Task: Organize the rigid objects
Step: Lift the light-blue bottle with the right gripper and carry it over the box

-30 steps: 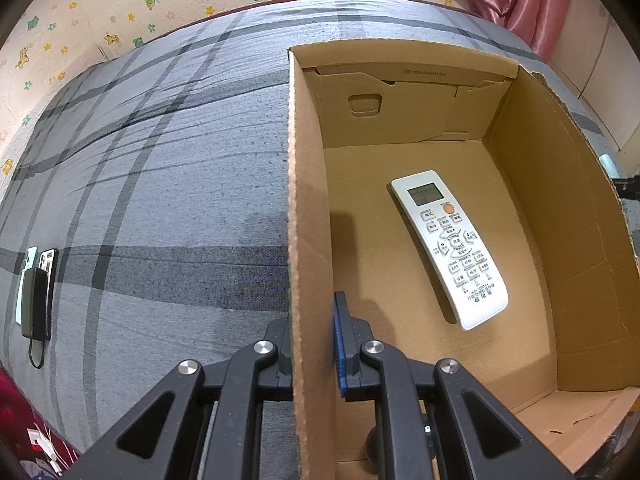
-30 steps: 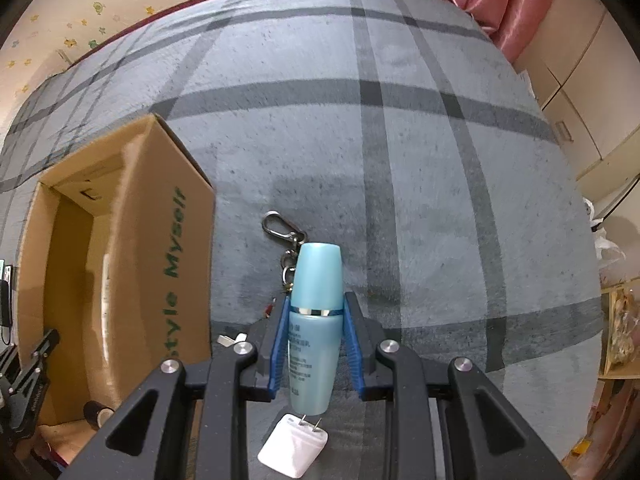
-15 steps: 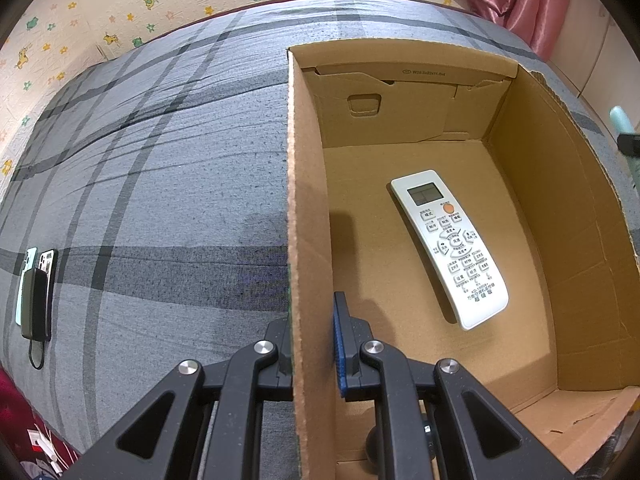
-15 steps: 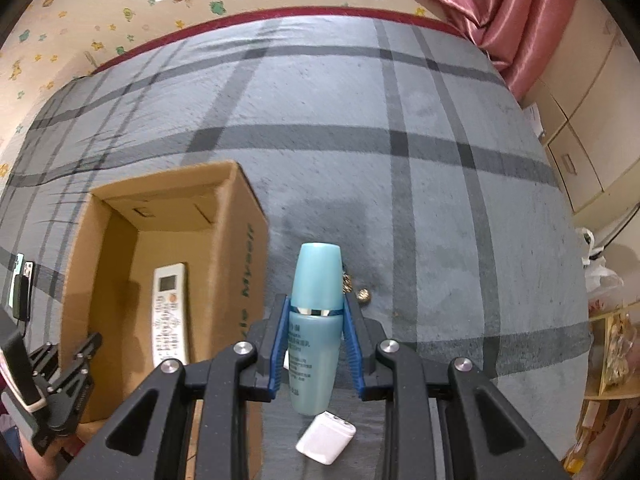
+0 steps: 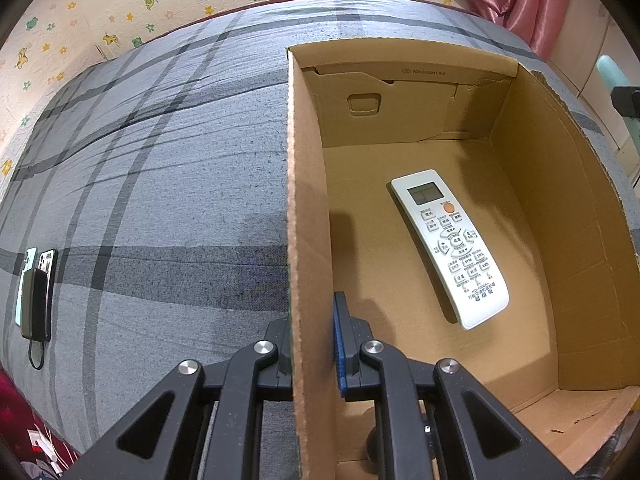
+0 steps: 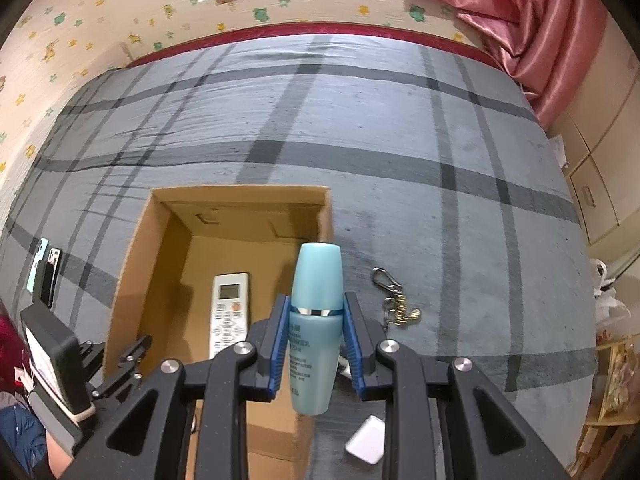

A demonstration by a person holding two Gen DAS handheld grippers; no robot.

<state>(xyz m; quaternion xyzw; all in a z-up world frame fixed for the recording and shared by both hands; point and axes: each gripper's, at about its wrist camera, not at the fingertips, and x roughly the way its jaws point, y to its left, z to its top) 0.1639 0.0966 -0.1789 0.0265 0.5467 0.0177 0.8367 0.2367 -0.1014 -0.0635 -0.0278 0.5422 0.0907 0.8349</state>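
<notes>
An open cardboard box (image 5: 308,216) (image 6: 132,264) stands on the grey plaid bedspread. A white remote control (image 5: 448,246) (image 6: 229,312) lies flat on its floor. My left gripper (image 5: 312,340) (image 6: 120,364) is shut on the box's left wall, one pad inside, one outside. My right gripper (image 6: 315,340) is shut on a light blue bottle (image 6: 316,320), held in the air beside the box's right wall. That bottle's cap (image 5: 610,74) shows at the right edge of the left wrist view.
A keyring with a carabiner (image 6: 392,300) and a white charger plug (image 6: 366,444) lie on the bedspread right of the box. Two phones and a power bank (image 5: 34,292) (image 6: 44,276) lie far left. A pink curtain (image 6: 520,28) and cupboards are at the right.
My right gripper has risen with the blue bottle and moved left toward the box, which now shows its inside and the remote. The left gripper and box have not moved.
</notes>
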